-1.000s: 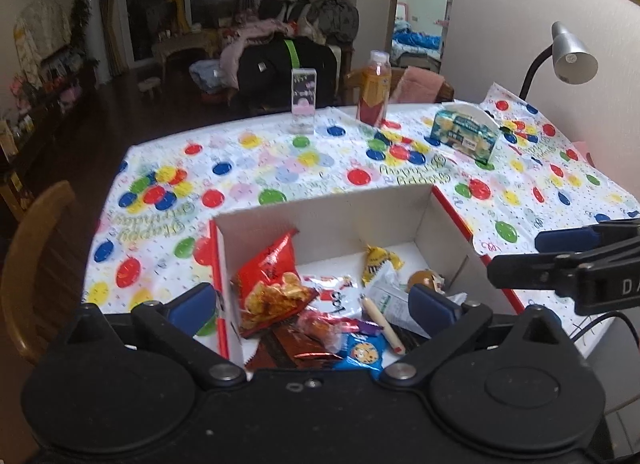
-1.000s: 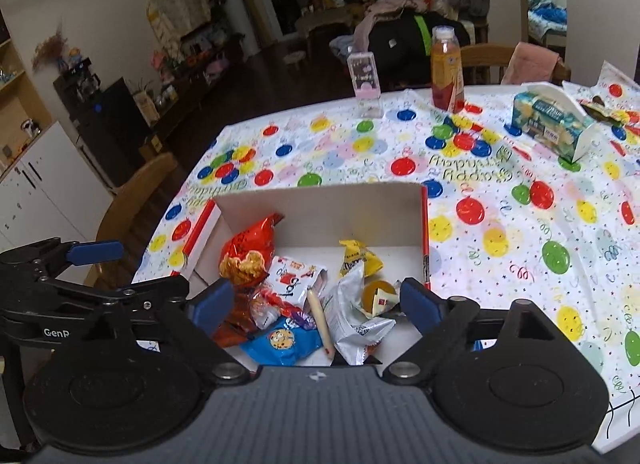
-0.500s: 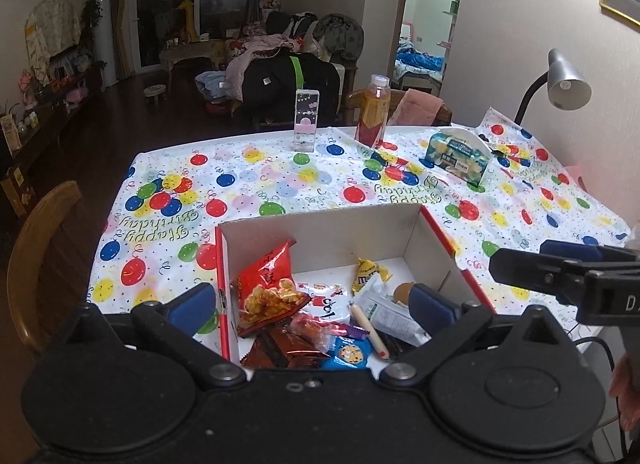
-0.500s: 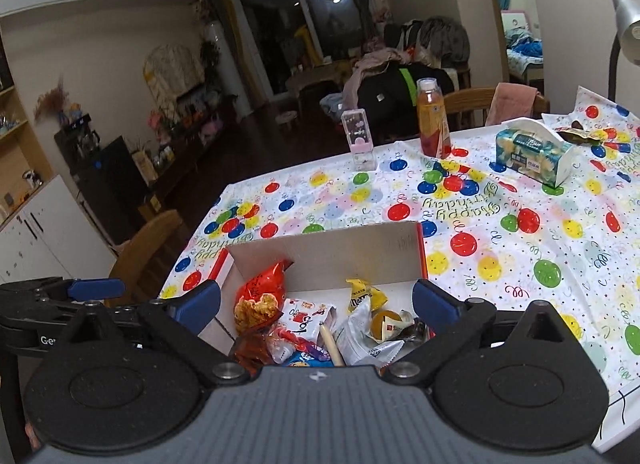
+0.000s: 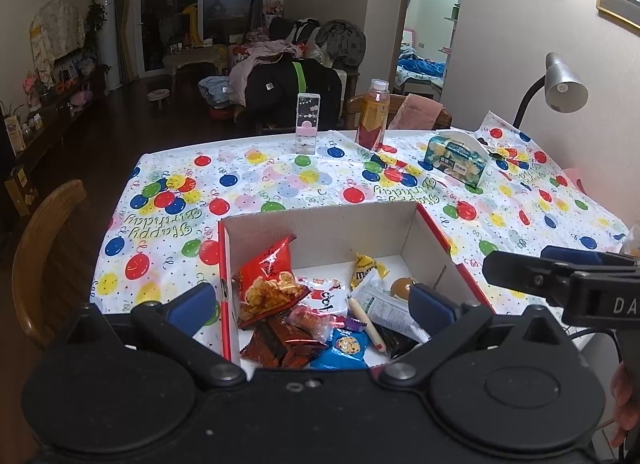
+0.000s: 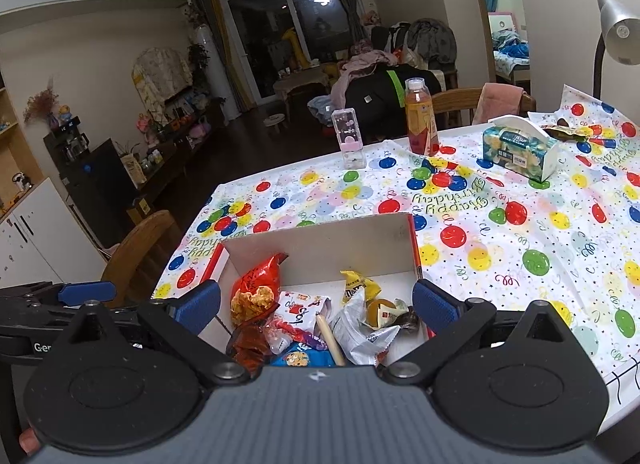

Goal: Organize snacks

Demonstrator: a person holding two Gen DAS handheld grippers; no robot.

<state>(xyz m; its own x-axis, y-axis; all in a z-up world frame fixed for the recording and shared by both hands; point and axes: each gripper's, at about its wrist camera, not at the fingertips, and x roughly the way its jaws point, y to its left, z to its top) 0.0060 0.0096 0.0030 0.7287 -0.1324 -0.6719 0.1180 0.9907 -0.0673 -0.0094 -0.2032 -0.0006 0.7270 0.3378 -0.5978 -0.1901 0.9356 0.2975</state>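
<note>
Both grippers, left point(image 5: 312, 306) & right point(image 6: 316, 306), pulled back higher w/ jaws spread, empty; snacks point(image 5: 320, 304) all in box point(image 5: 320, 228) at table's near edge — prob. done.

Both grippers were black plastic with blue ribbed pads — the left gripper point(image 5: 312, 306) had two round discs and silver pivot screws, the right gripper point(image 6: 316, 306) a grey centre plate; white lettering marked each one's side.

One box point(image 5: 328, 224), one bottle point(image 5: 373, 116), one tissue pack point(image 5: 456, 160), two grippers.
</note>
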